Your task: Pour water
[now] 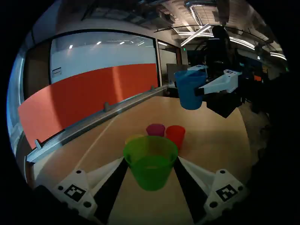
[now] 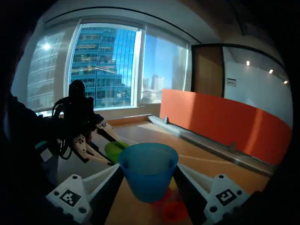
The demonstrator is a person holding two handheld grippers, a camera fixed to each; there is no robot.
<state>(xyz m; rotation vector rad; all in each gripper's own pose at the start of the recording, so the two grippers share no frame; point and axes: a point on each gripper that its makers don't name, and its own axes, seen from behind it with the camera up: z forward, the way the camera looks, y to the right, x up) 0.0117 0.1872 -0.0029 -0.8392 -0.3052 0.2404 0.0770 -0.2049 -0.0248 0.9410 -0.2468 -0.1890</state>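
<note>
The green cup (image 1: 150, 165) (upright) sits clamped in left jaws; right jaws grip the blue cup (image 2: 148, 170)

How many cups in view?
5: green cup in left gripper, blue cup in right gripper; purple cup, red cup, half-hidden yellow cup on table. Others may be hidden.

Pale wooden tabletop (image 1: 217, 142) carrying three small plastic cups.
A purple plastic cup (image 1: 155, 129), a red plastic cup (image 1: 176, 135) and a yellow plastic cup (image 1: 133, 138) stand upright in a tight cluster on the wood. The purple one is farthest, the red one is just beside it, and the yellow one is partly hidden. A grey metal rail (image 1: 108, 108) runs along one long edge, under an orange panel (image 1: 93, 90).
</note>
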